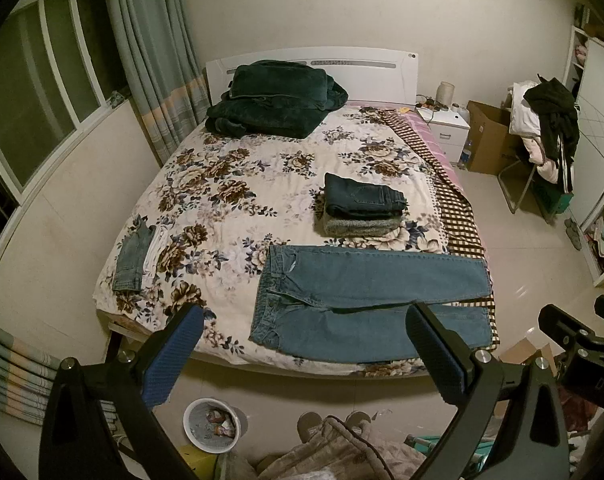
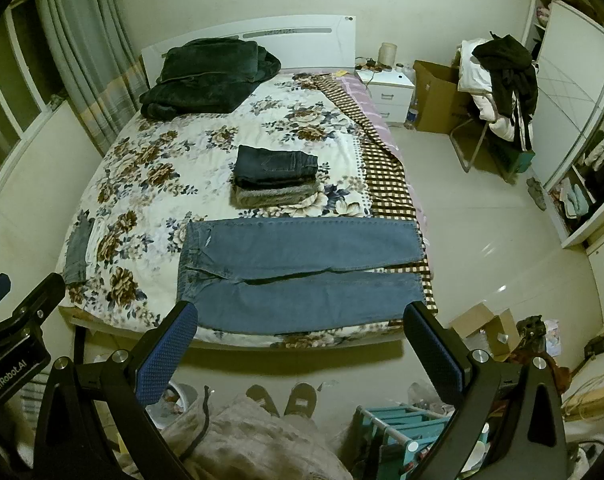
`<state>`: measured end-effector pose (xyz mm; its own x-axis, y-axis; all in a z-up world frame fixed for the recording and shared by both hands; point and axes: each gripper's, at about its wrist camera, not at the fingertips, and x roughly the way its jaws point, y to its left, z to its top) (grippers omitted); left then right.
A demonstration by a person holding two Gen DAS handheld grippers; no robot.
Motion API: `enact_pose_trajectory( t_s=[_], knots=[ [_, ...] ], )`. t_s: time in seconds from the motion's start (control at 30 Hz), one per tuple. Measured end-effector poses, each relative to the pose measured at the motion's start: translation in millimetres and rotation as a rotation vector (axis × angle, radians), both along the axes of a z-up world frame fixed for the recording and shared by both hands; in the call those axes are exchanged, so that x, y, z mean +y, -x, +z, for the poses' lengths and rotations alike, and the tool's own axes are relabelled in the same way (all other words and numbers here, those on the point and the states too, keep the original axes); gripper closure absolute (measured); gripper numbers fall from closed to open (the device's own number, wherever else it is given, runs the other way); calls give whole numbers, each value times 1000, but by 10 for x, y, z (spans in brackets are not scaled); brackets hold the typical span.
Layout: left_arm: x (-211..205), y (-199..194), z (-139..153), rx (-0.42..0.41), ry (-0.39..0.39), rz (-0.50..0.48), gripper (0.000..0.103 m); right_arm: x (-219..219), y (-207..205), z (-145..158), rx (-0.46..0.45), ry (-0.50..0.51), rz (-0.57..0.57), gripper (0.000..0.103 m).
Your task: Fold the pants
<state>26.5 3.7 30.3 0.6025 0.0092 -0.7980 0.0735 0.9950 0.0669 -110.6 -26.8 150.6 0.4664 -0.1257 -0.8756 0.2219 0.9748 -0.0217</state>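
Note:
Blue jeans [image 1: 365, 300] [image 2: 302, 276] lie spread flat across the near end of the floral bed [image 1: 230, 184] [image 2: 150, 168], waistband to the left, both legs running right to the bed's edge. My left gripper [image 1: 305, 316] hovers open above the bed's near edge, with nothing between its blue-padded fingers [image 1: 174, 356]. My right gripper [image 2: 302, 312] is open too, held back from the jeans, its fingers [image 2: 166, 352] framing the nearer leg. The right gripper's body also shows at the far right of the left wrist view.
A stack of folded pants [image 1: 361, 204] [image 2: 276, 178] sits mid-bed behind the jeans. Small folded jeans [image 1: 132, 256] lie near the left edge. A dark green blanket [image 1: 274, 100] is piled at the headboard. A white bin [image 1: 212, 424], slippers [image 2: 282, 398] and boxes [image 2: 485, 328] crowd the floor.

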Motion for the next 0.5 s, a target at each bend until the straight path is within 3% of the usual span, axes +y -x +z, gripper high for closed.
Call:
enact_pose_trajectory(
  t_s=[0.5],
  knots=[
    [16,47,11,-4,-3,0,0,35,40,-10,0,-7,1,0]
  ],
)
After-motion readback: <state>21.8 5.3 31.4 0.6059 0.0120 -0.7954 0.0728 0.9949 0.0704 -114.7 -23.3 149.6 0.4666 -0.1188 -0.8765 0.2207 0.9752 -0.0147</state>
